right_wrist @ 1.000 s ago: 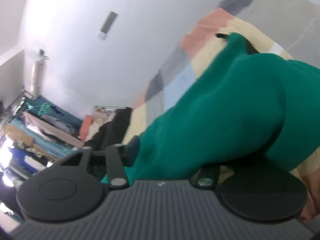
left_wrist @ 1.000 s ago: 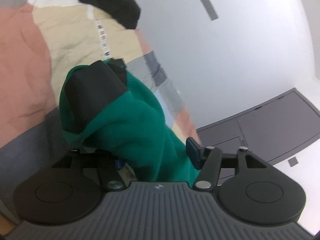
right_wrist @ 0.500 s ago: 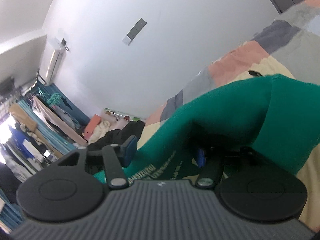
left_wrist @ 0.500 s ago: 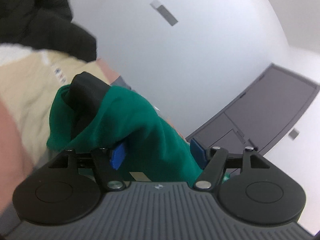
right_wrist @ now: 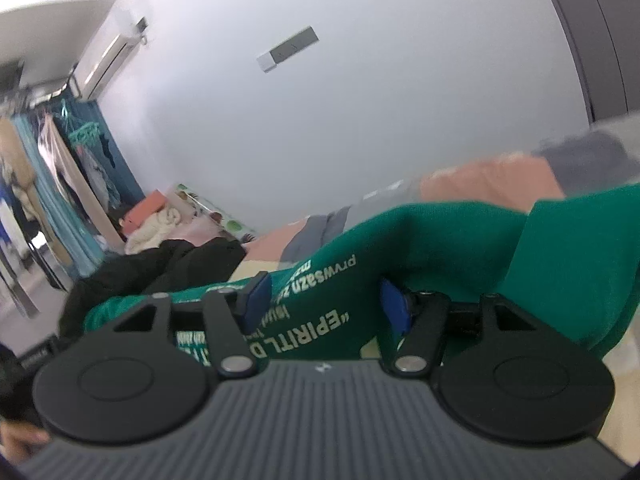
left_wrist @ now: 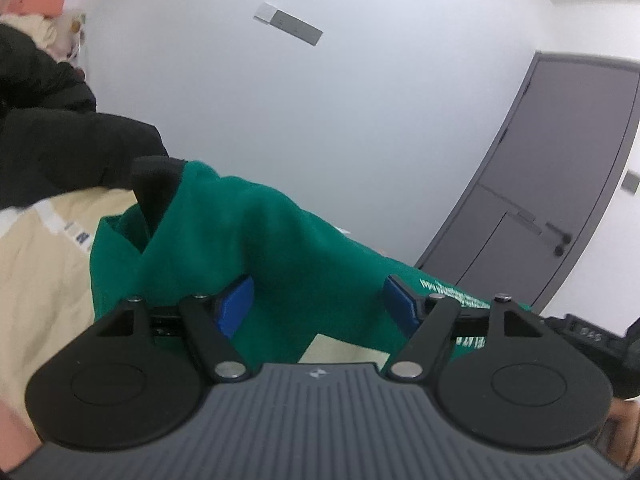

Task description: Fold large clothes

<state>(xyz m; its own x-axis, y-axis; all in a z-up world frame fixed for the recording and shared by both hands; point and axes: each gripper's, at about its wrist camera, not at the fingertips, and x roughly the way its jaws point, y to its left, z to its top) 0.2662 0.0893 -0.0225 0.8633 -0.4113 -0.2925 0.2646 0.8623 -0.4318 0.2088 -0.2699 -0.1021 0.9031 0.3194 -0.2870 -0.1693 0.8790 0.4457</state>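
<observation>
A green sweatshirt (left_wrist: 280, 232) with a black cuff (left_wrist: 154, 184) lies bunched across the patchwork bed cover (left_wrist: 36, 260). My left gripper (left_wrist: 318, 304) has a thick fold of it between its blue pads. Its jaws are opening, and the cloth sits loosely in the gap. In the right wrist view the same green sweatshirt (right_wrist: 440, 240) shows pale printed lettering. My right gripper (right_wrist: 322, 304) is shut on that printed fold, which spans from pad to pad. The bed cover (right_wrist: 488, 180) runs behind it.
A heap of black clothing (left_wrist: 48, 140) lies on the bed beyond the sweatshirt, seen too as a black heap (right_wrist: 168, 264). A grey door (left_wrist: 560, 184) stands to the right. A rack of hanging clothes (right_wrist: 60, 184) and an air conditioner (right_wrist: 108, 56) are at the far left.
Both views have rolled toward level and risen, so the wall now fills most of them. The left pads stand wider apart, with both blue pads uncovered. The lettering came into view at the right gripper.
</observation>
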